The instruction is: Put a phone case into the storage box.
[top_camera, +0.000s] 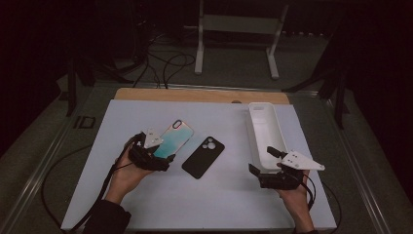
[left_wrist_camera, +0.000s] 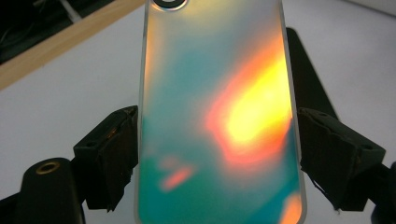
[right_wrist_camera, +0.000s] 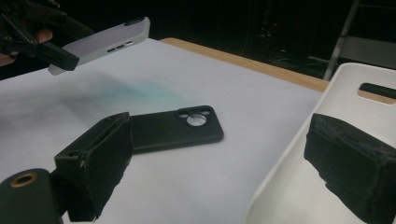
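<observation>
Gripping the iridescent phone case (left_wrist_camera: 219,116) by its two long edges, my left gripper (top_camera: 148,156) has its jaws closed in on it, one pad on each side, and the case juts forward past the jaws, its camera cutout at the far end. In the right gripper view that same case (right_wrist_camera: 105,39) is lifted clear of the white board (top_camera: 160,204), tilted, with a teal glow cast on the surface beneath it.

Just beside my left gripper, toward my right hand, the black phone case (top_camera: 203,157) lies flat on the board, camera holes up and away from me. It sits between my two grippers, touching neither.

My right gripper (top_camera: 270,168) has its jaws spread wide, nothing between them. Its right jaw hangs over the near end of the white tray (top_camera: 265,127); whether the pad touches the tray rim, I cannot tell. The tray runs away from the gripper toward the wooden strip (top_camera: 195,95) at the far edge. Ahead of its left jaw lies the black case (right_wrist_camera: 175,130).
</observation>
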A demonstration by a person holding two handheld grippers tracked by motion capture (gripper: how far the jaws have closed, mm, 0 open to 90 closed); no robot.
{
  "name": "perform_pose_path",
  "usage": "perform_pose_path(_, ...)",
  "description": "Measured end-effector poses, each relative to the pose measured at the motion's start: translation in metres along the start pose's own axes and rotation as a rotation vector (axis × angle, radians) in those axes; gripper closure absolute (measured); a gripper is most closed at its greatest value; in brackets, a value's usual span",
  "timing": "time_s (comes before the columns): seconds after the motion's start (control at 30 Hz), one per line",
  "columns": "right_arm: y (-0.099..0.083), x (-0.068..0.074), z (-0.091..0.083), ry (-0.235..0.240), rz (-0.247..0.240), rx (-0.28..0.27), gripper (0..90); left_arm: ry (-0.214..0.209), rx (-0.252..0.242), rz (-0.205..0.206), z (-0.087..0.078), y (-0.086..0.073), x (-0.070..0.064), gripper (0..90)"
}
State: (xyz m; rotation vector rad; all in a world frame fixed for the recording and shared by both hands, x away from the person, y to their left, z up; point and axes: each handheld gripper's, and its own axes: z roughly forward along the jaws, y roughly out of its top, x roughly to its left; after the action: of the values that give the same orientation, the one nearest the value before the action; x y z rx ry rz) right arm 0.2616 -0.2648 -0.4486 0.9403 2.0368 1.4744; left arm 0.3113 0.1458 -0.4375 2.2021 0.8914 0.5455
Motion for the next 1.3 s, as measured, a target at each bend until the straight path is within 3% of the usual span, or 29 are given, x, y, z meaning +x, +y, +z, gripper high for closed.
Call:
perform_pose_path(0.63, 0.021, 0.001, 0.016, 0.057, 0.015, 0.015, 7.8, -0.061, -0.061, 0.105, 0.006, 0.035, -0.037, 17.2)
perform_pose_path(1.3, 0.033, 0.007, 0.035, 0.110, 0.028, 0.033, 7.8, -0.110, -0.091, 0.165, 0.012, 0.048, -0.064, 17.2)
